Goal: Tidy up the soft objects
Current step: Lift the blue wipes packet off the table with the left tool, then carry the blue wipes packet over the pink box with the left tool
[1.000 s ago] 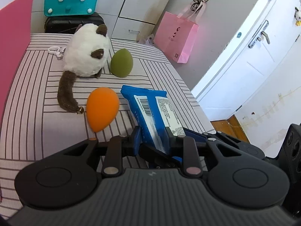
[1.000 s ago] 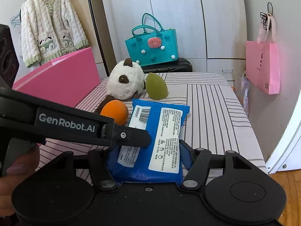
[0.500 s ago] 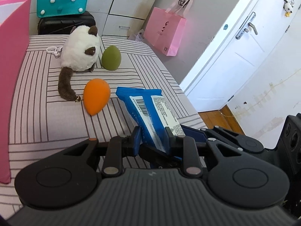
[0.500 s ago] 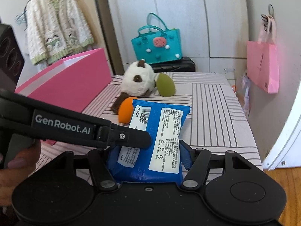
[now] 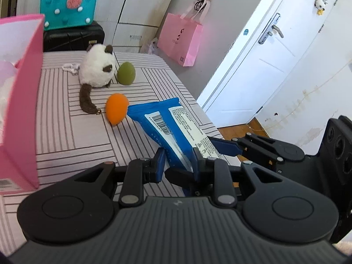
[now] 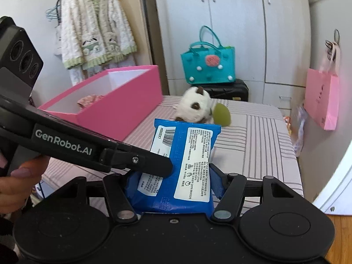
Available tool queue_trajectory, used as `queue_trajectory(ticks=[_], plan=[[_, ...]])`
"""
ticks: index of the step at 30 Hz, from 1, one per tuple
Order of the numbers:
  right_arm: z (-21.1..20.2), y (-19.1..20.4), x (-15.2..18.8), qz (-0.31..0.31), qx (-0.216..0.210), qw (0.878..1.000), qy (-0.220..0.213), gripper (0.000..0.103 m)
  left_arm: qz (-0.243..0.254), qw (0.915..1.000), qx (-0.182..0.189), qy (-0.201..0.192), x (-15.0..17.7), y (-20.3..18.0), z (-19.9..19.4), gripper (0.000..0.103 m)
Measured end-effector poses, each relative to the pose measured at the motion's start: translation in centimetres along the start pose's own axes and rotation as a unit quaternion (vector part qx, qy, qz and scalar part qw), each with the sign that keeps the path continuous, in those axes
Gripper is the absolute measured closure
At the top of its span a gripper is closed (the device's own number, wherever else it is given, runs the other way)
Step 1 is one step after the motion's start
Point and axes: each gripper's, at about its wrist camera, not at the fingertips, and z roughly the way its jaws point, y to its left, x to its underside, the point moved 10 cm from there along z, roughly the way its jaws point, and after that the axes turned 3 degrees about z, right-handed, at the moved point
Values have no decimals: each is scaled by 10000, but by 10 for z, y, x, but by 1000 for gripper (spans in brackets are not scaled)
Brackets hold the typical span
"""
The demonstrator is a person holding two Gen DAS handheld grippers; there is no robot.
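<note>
The blue wet-wipe pack (image 6: 182, 165) is gripped by both tools above the striped bed (image 5: 66, 132) — narrowly pinched edgewise by the left gripper (image 5: 178, 165), clamped across its width by the right gripper (image 6: 173, 184). Only the left view shows the orange sponge (image 5: 116, 111); only the right shows cloth inside the pink box (image 6: 123, 101).

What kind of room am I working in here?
Most likely a bedroom at home. A striped bed cover serves as the work surface, white wardrobe doors line the back wall, and a fluffy cardigan hangs on a hanger beside them. A suitcase with a teal bag on top stands behind the bed.
</note>
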Motion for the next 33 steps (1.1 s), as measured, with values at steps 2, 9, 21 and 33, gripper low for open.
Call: queue_trajectory(ticks=[2,9,21,33], plan=[[-5,9,-4,-97,-35,9999,-24,35,44,10000,-15,-31,0,-1,-11,79],[-22,40,-17,-328,-278,9990,-92,35,11,9998,111,-181,-1,7,-52,79],[-33,103,-51,-520,-957,9940,-107,35,-22,9985,90,-536,-10,31,-127,79],[-4,161,-98,-641,-1512,9863,-170,35,0,9950,-300,-954,-36,75,-185,79]])
